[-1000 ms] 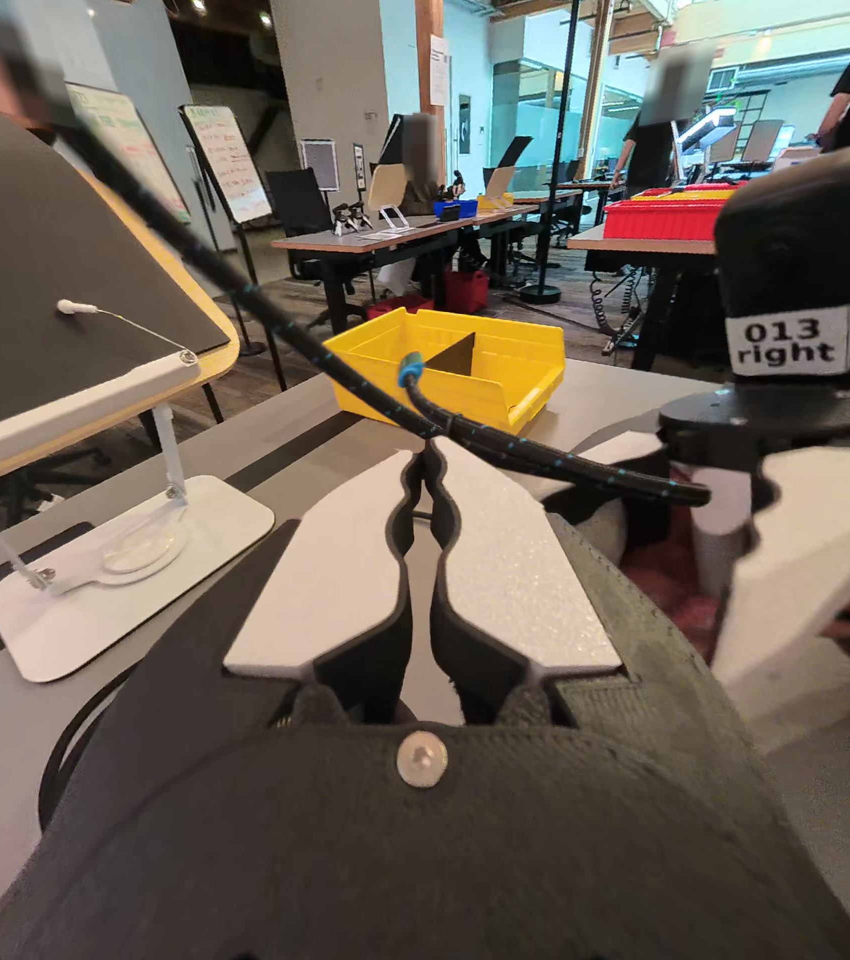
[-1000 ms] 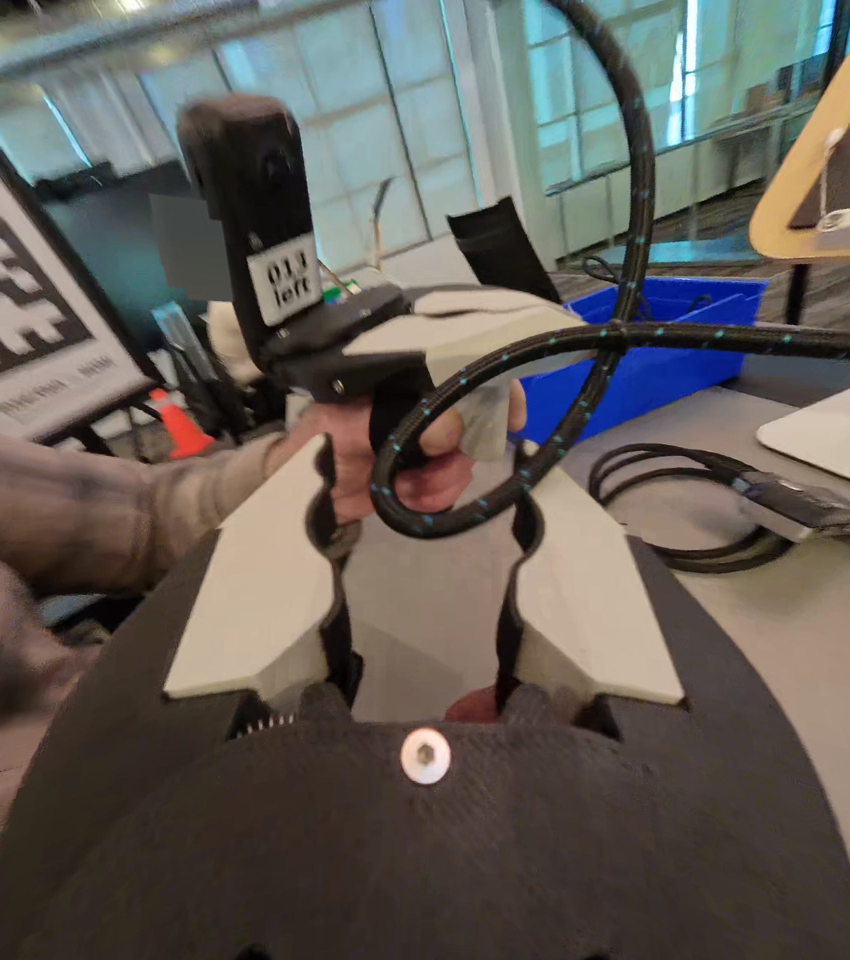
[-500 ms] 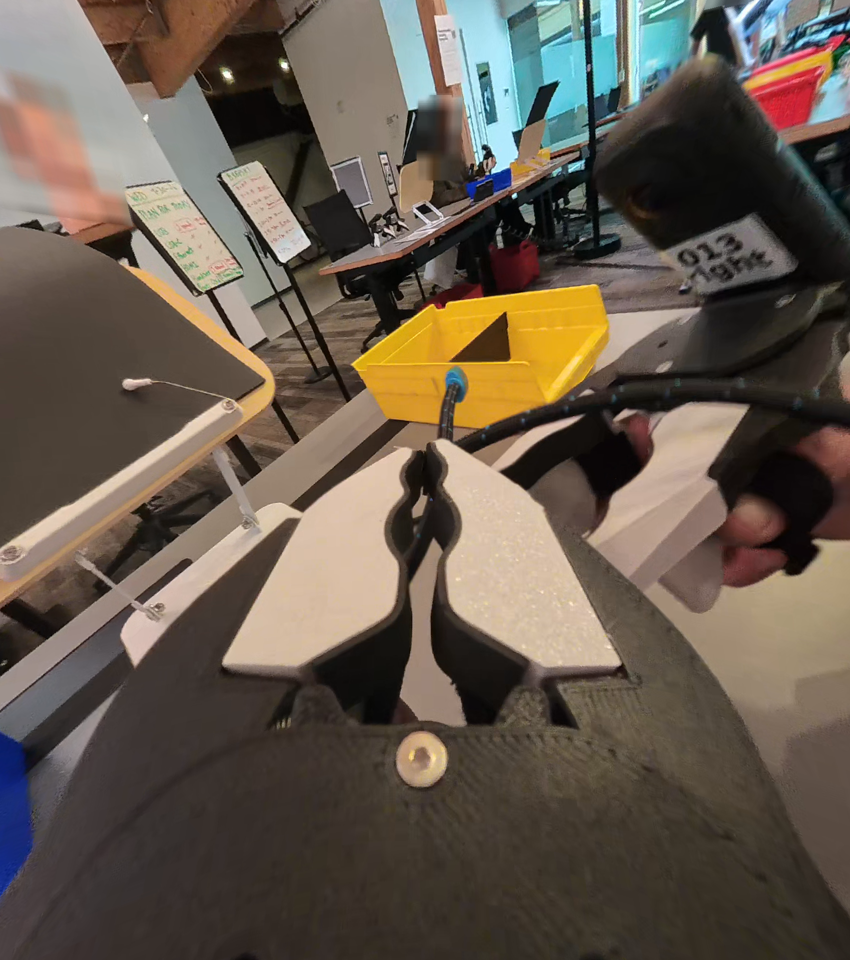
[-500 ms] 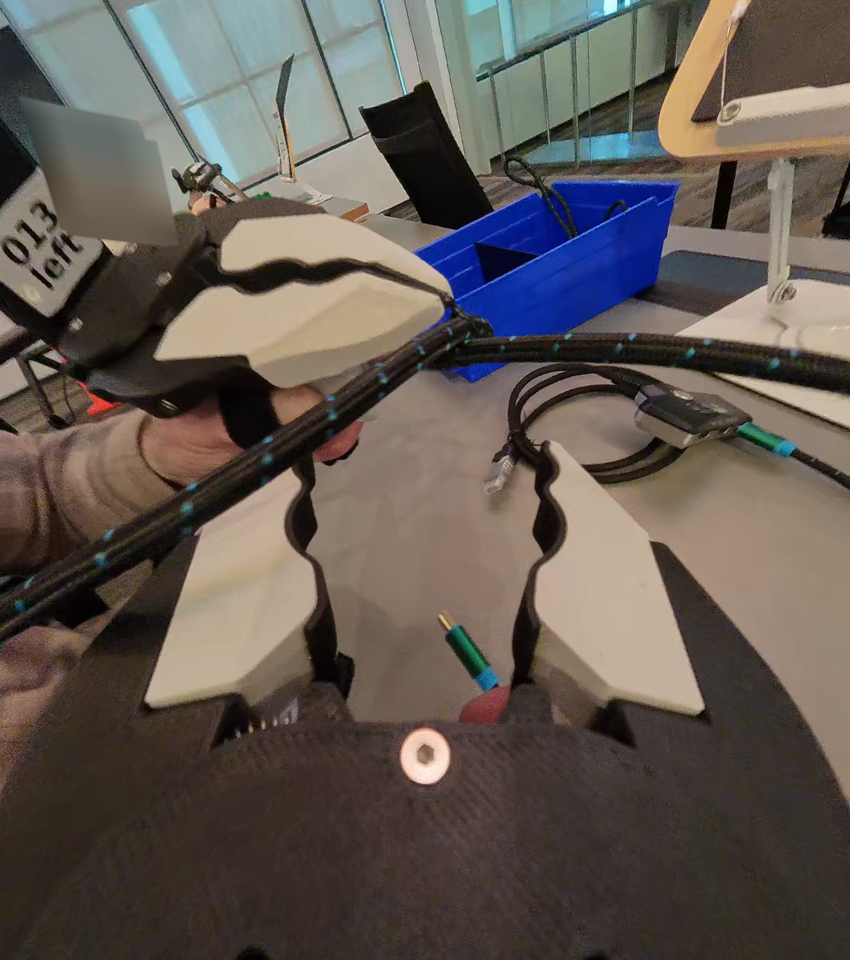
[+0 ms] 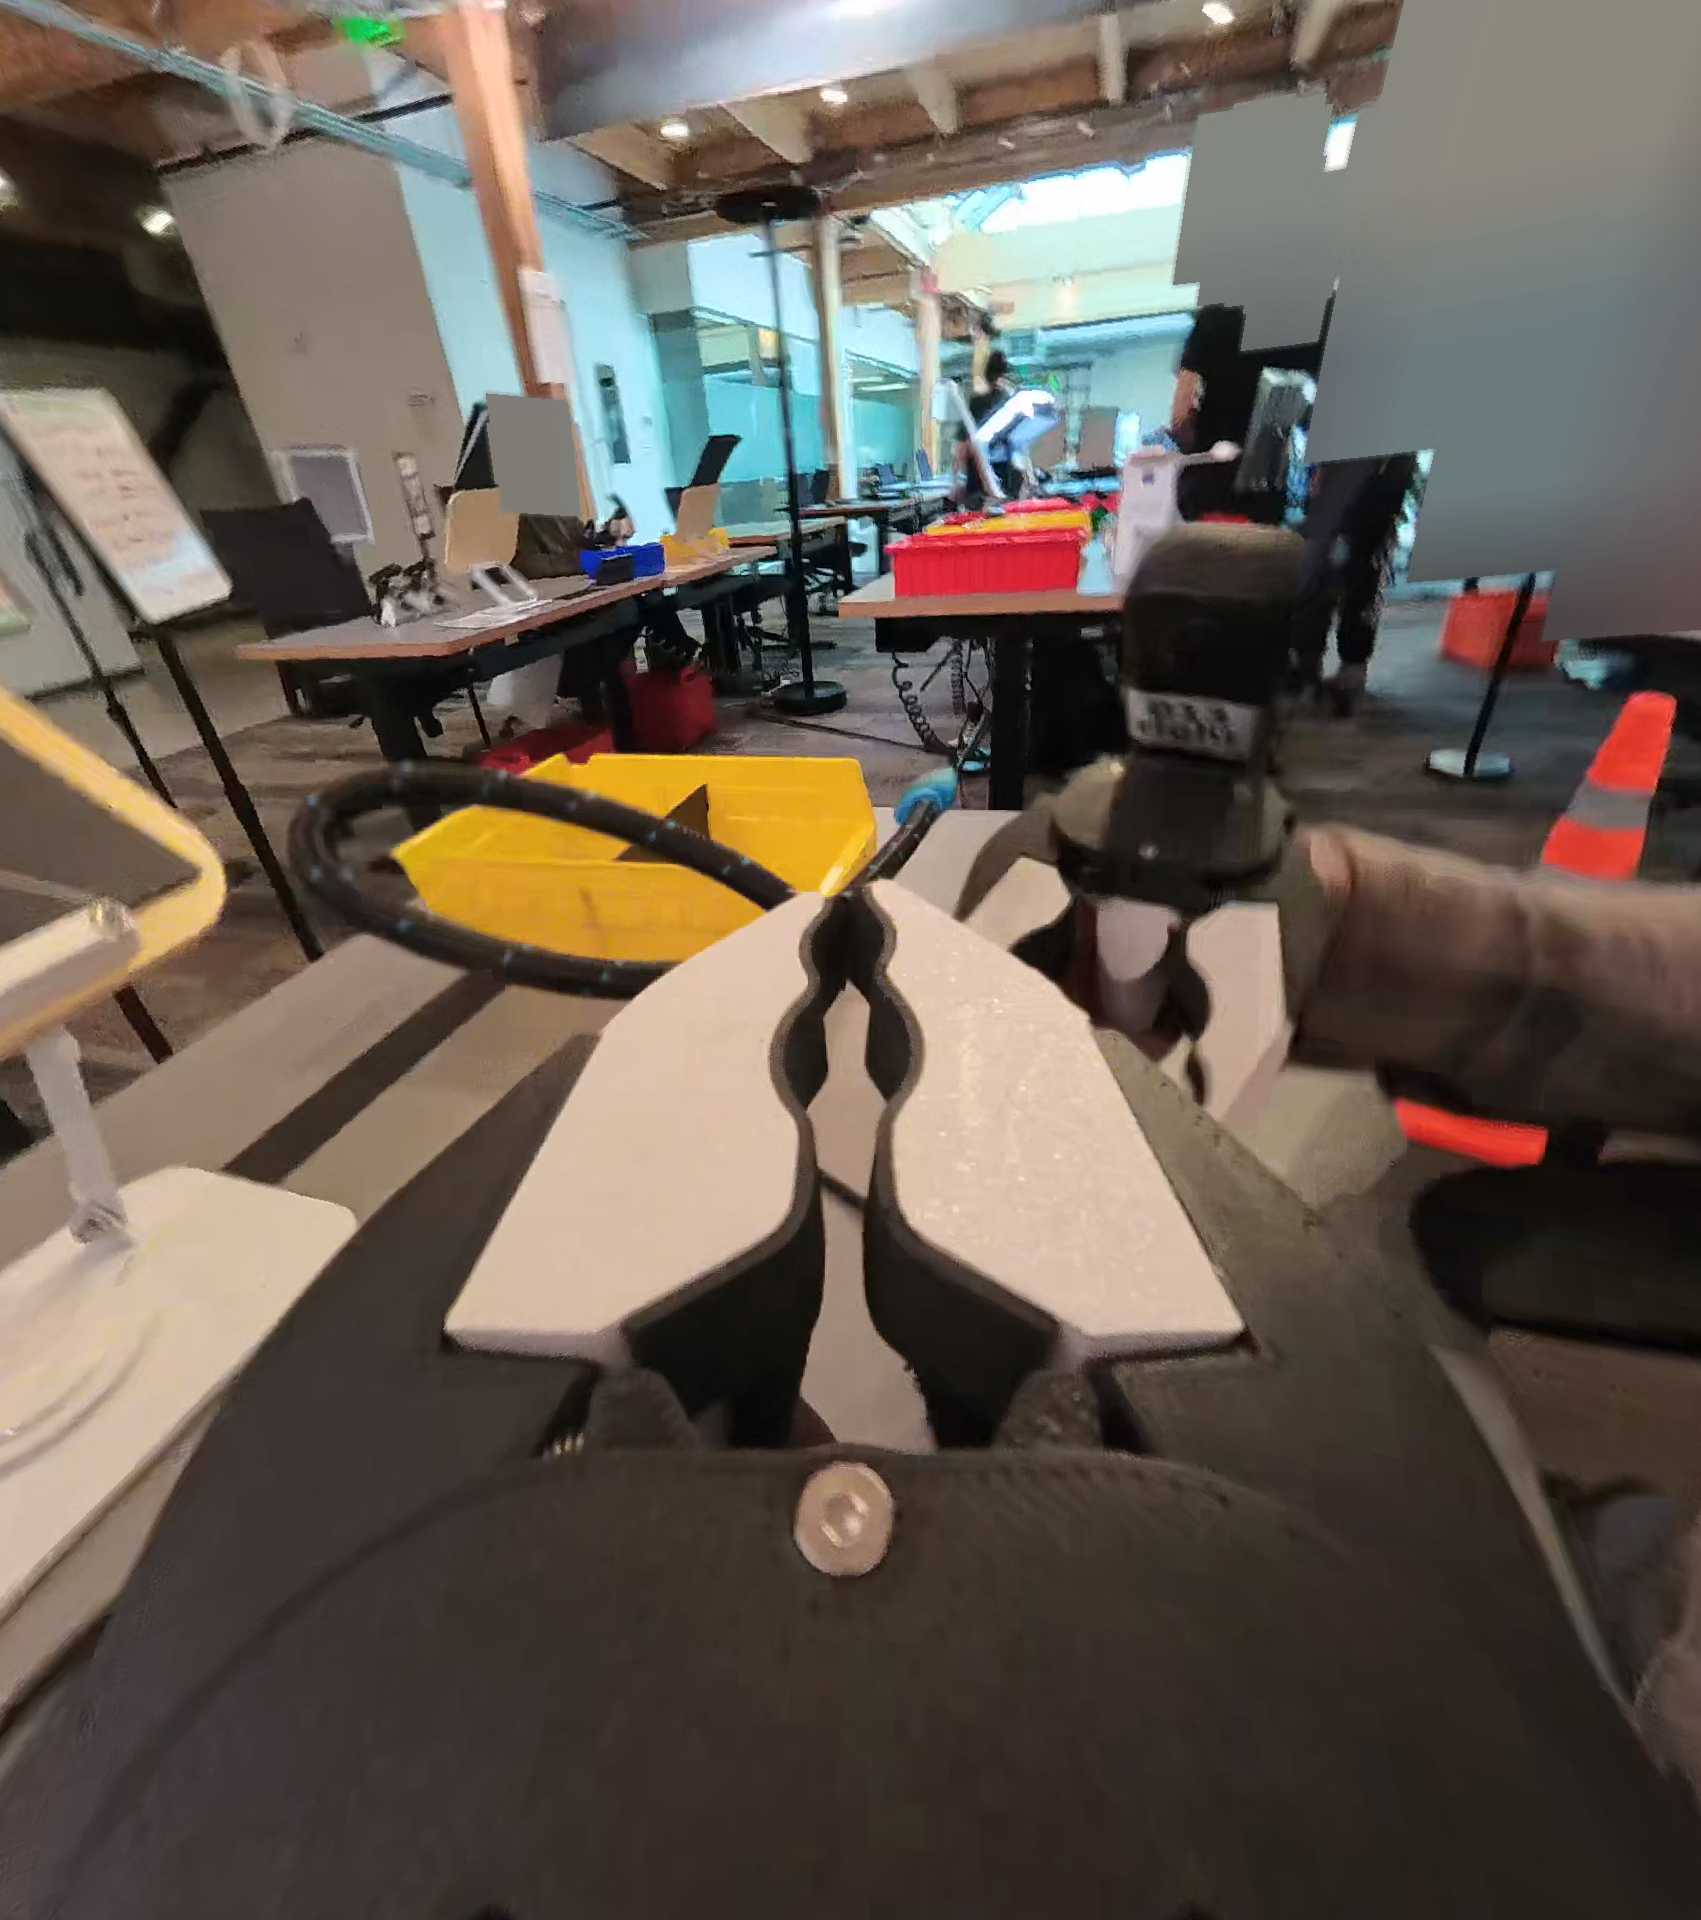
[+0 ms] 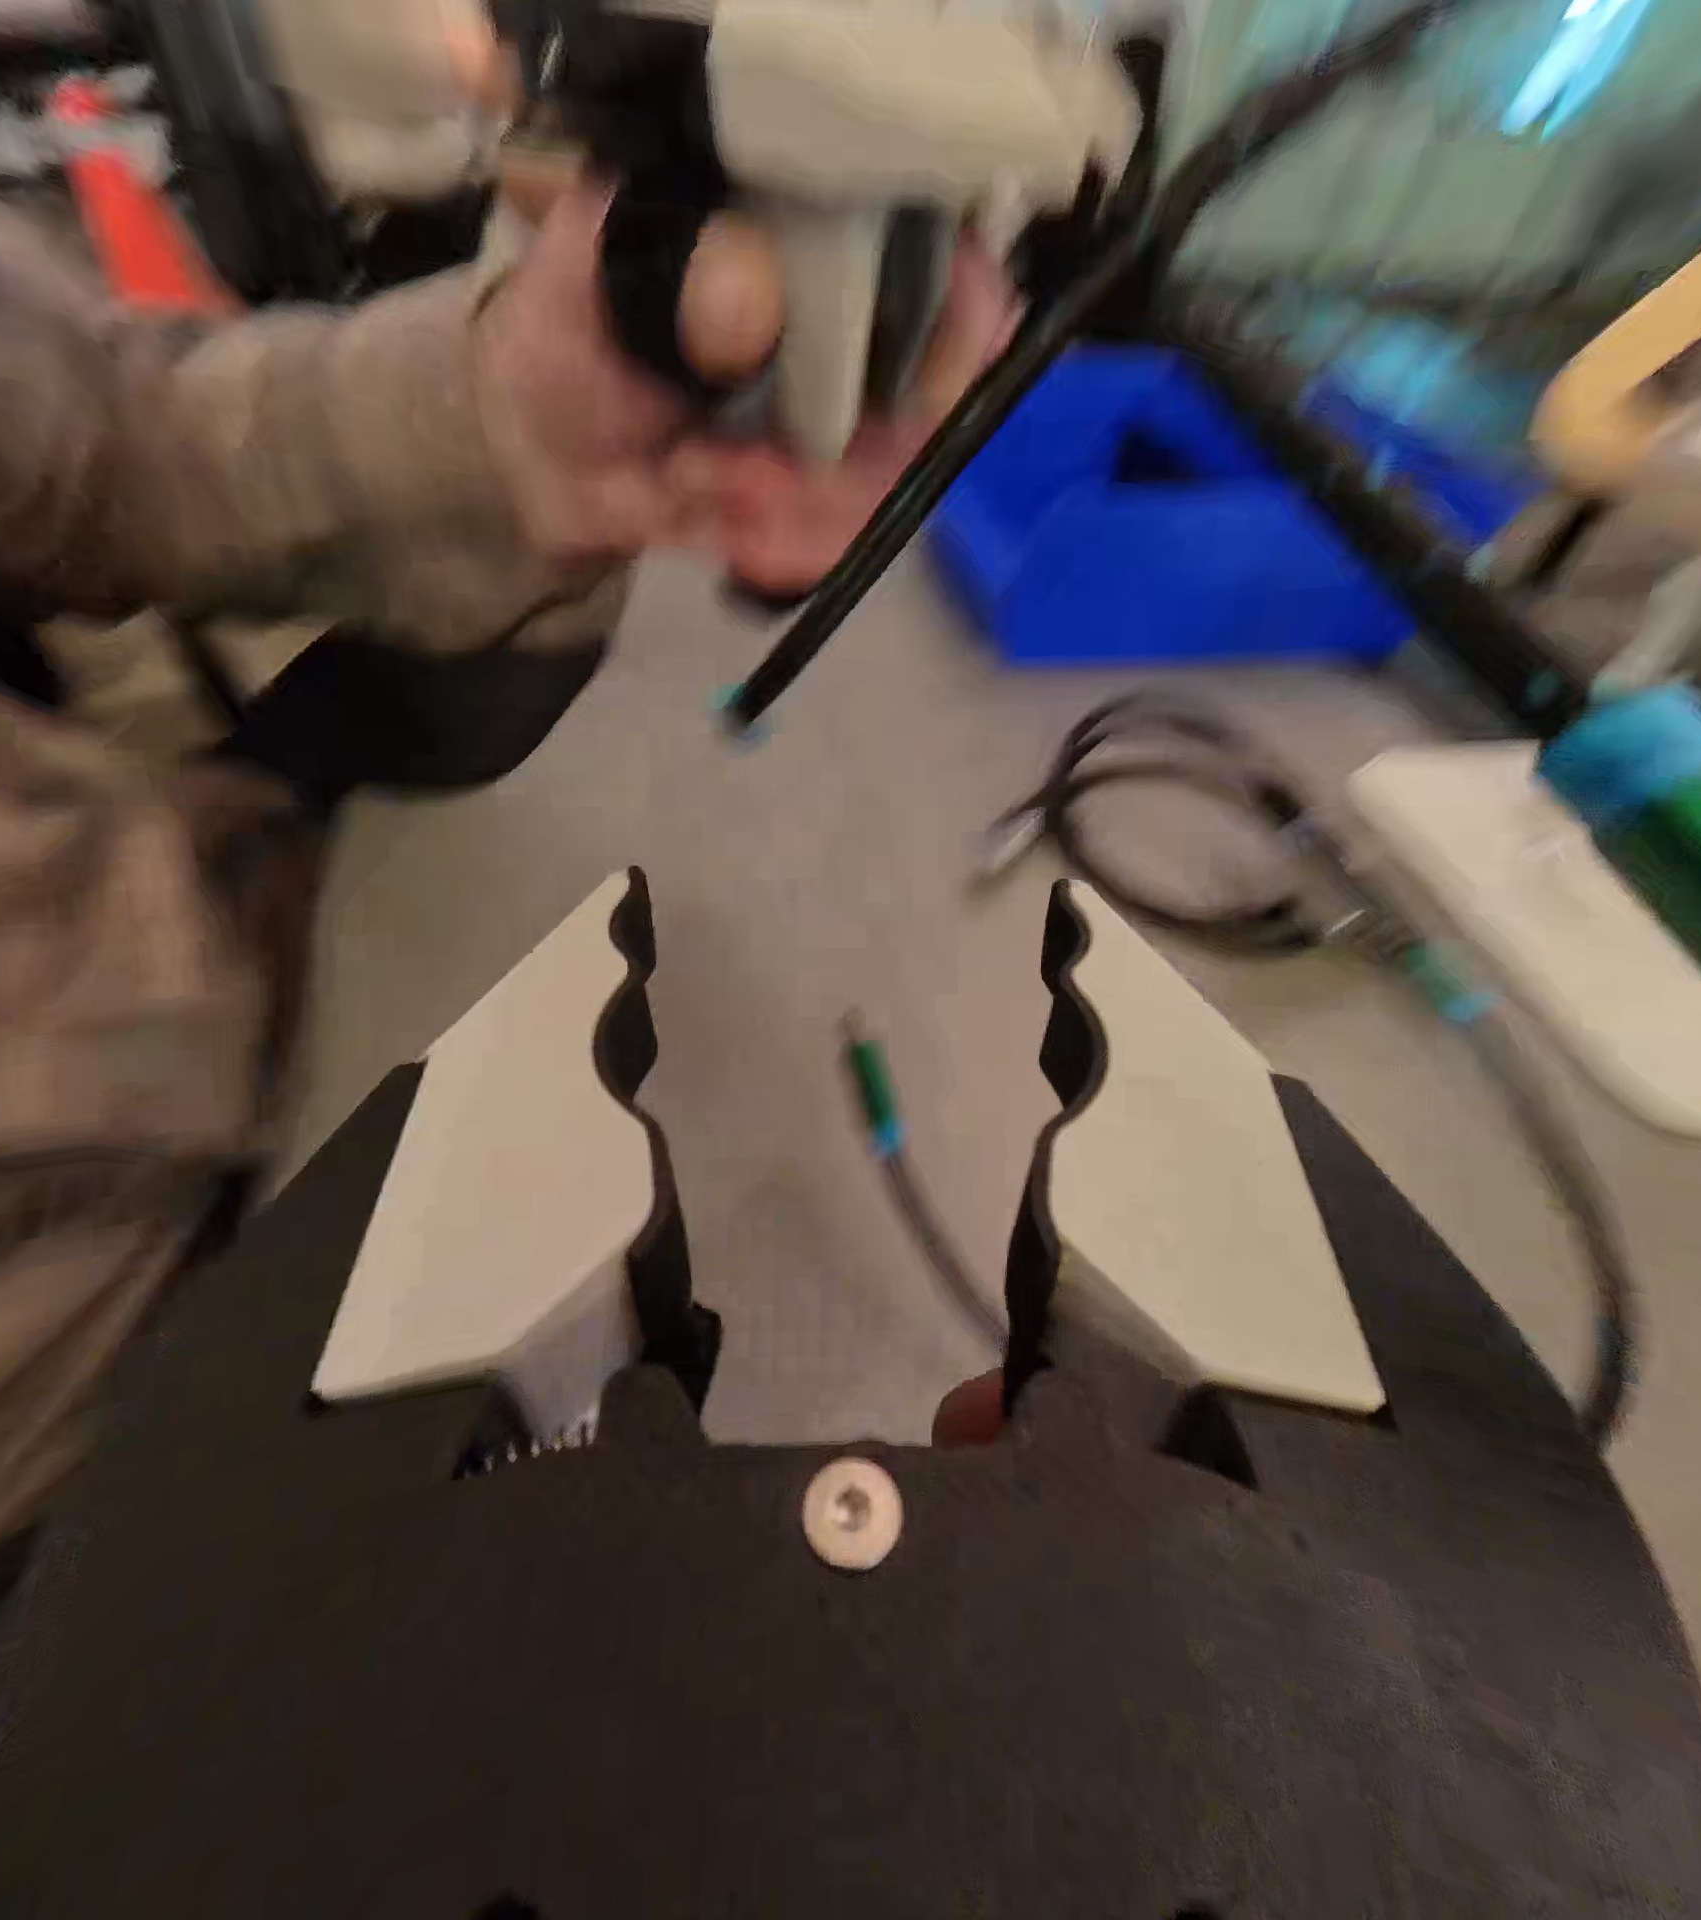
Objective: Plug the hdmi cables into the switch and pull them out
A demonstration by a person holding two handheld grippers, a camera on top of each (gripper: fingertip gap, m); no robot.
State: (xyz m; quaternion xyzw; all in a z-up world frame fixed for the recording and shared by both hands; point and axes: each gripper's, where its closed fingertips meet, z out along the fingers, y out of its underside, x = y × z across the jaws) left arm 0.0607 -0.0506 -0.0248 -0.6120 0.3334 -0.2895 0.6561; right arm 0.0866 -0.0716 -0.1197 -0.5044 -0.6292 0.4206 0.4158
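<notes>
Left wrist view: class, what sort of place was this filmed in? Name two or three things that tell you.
Probably an open-plan workshop or lab office: rows of long work tables, plastic parts bins such as the yellow bin and a red one, whiteboards on stands, and exposed timber ceiling beams.

Open-plan workshop, exposed wood-beam ceiling (image 5: 929, 94) with recessed spotlights. Wooden column (image 5: 503, 197), pale walls, glass partitions (image 5: 752, 416) at back. Rows of desks (image 5: 513, 623) with red bins (image 5: 981, 561), black office chairs (image 5: 290, 566), whiteboards on easels (image 5: 113, 499). Dark floor (image 5: 856, 738), orange traffic cone (image 5: 1610, 790). Grey worktop (image 5: 389, 997) in foreground.
</notes>
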